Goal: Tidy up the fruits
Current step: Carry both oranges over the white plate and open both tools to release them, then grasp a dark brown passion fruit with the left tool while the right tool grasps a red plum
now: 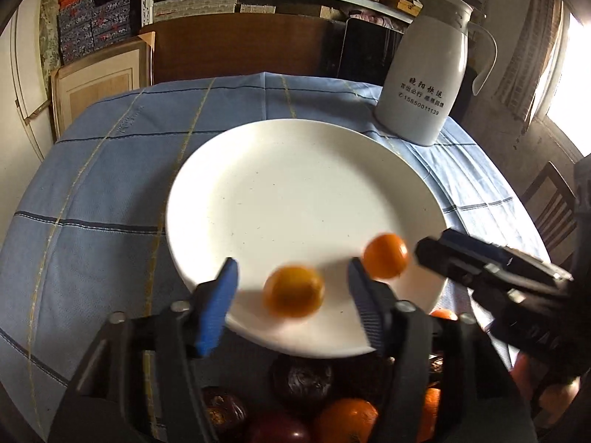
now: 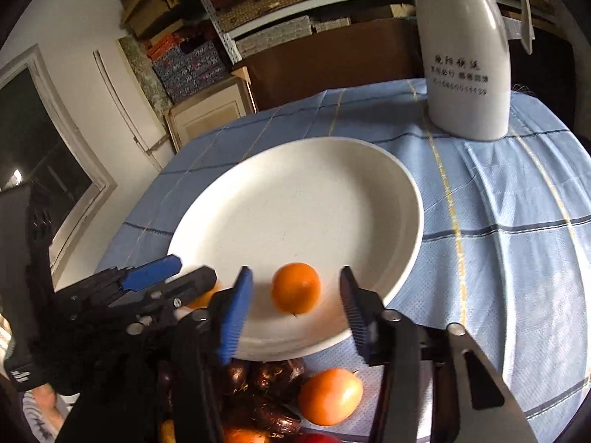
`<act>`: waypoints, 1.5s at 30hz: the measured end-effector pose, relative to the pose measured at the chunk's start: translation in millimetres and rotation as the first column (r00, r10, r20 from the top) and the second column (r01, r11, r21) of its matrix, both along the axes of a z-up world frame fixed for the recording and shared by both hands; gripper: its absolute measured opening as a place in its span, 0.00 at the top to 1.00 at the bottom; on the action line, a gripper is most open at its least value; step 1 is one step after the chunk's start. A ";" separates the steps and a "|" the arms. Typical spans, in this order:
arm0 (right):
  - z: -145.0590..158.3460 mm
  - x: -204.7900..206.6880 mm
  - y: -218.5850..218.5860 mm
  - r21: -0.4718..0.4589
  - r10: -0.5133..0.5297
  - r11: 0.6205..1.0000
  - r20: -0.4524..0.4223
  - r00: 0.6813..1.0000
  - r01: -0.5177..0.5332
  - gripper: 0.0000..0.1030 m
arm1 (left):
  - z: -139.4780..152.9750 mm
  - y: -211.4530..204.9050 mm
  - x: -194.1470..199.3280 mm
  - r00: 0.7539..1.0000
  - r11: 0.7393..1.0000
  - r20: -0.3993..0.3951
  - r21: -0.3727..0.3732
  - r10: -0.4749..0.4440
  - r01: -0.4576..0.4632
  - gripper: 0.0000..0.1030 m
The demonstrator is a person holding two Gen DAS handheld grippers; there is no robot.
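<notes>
Jug: 1 white jug [image 1: 424, 85] with a handle and dark printed lettering, upright on the far right of the table.
Tablecloth: blue cloth [image 1: 110, 170] with dark and yellow lines.
Background: shelves of stacked boxes [image 1: 96, 26]; a wooden chair [image 1: 554, 214] at right.

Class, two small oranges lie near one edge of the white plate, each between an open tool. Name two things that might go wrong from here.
1. Both oranges look blurred on the white plate, so they may roll off its near rim.
2. The left tool and right tool sit close together and might knock each other, or the fruit pile below.
</notes>
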State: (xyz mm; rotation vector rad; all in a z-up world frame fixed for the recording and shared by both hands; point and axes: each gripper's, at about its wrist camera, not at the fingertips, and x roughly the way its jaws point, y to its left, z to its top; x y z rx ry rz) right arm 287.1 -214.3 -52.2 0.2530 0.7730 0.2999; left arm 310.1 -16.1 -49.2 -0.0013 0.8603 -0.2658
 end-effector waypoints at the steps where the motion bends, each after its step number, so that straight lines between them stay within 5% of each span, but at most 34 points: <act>1: 2.4 -2.6 -1.7 0.005 -0.001 1.000 0.011 1.000 0.001 0.50 | 0.1 1.8 -1.2 1.000 1.000 0.003 0.004 0.001 -0.001 0.39; 9: -1.5 -12.8 -12.2 0.026 -0.019 0.999 0.019 1.000 0.019 0.38 | 7.1 38.5 -21.8 0.997 0.997 0.032 0.004 0.077 -0.077 0.32; 17: -7.4 -53.9 -43.6 0.126 -0.085 0.989 0.012 0.996 0.083 0.20 | -15.2 101.4 -90.9 0.980 0.980 -0.002 -0.040 0.197 -0.197 0.30; 21: -16.1 -75.0 -56.9 0.187 -0.113 0.976 -0.008 0.994 0.112 0.16 | -22.2 113.1 -118.2 0.982 0.976 -0.008 -0.109 0.186 -0.186 0.20; 28: -24.2 -83.8 -58.7 0.181 -0.131 0.974 -0.028 0.991 0.134 0.15 | -17.1 97.0 -127.0 0.994 0.988 0.035 -0.121 0.104 -0.099 0.20; 34: -29.8 -78.7 -61.9 0.201 -0.124 0.971 -0.059 0.991 0.133 0.15 | -37.8 80.9 -113.7 0.995 0.996 -0.045 -0.025 0.086 -0.087 0.19; 36: -29.9 -78.8 -61.9 0.196 -0.126 0.971 -0.054 0.991 0.134 0.15 | -37.2 74.1 -114.7 0.993 0.990 0.008 0.080 0.117 -0.117 0.12; 38: -30.7 -79.3 -62.3 0.195 -0.130 0.971 -0.053 0.990 0.138 0.15 | -39.3 72.6 -113.3 0.982 0.958 0.056 0.215 0.183 -0.191 0.06; 45: -30.5 -80.7 -63.4 0.199 -0.128 0.971 -0.040 0.991 0.133 0.15 | -40.7 95.1 -108.2 0.968 0.958 0.014 0.145 0.249 -0.249 0.07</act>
